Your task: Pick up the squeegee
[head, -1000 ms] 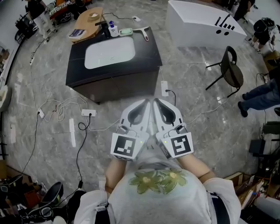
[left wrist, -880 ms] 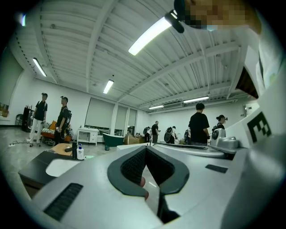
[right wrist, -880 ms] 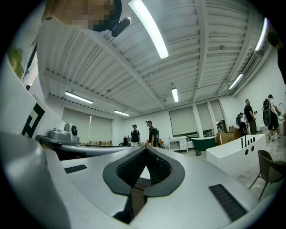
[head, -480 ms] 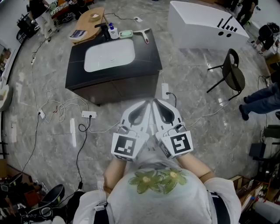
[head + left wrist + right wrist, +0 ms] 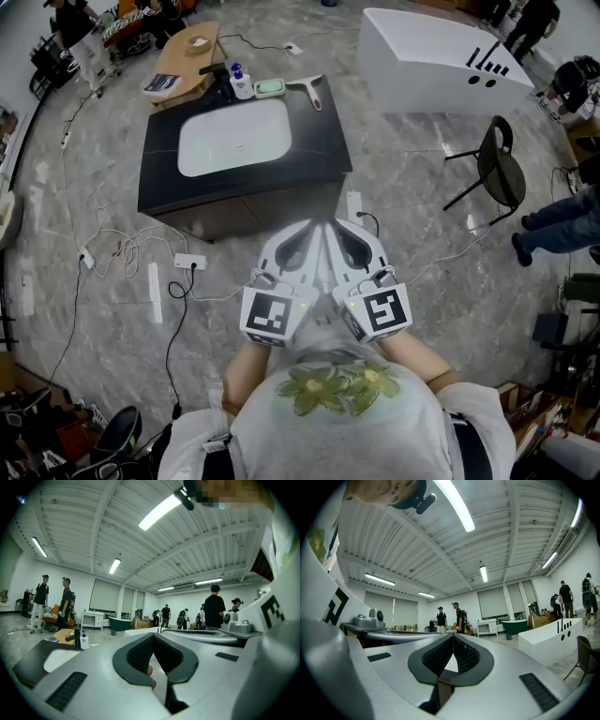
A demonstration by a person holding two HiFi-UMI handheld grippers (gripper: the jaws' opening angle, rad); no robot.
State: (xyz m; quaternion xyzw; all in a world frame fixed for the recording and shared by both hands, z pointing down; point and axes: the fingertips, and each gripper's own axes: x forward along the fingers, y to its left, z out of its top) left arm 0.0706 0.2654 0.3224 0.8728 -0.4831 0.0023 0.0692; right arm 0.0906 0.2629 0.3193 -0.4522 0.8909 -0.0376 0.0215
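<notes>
Holding both grippers close to your chest, with the squeegee not picked up yet.
Your left gripper and right gripper each have their fingers pressed together with nothing in them. The squeegee lies at the far edge of the dark counter, behind the sink, well apart from you. Reaching it and grabbing it are both left to do. It looks tiny from above, and you cannot pick it out in either gripper view.

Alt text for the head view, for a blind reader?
Seen from above, a person holds the left gripper and right gripper shut, side by side, pointing toward a black sink counter. The squeegee lies untouched at its far edge.
</notes>
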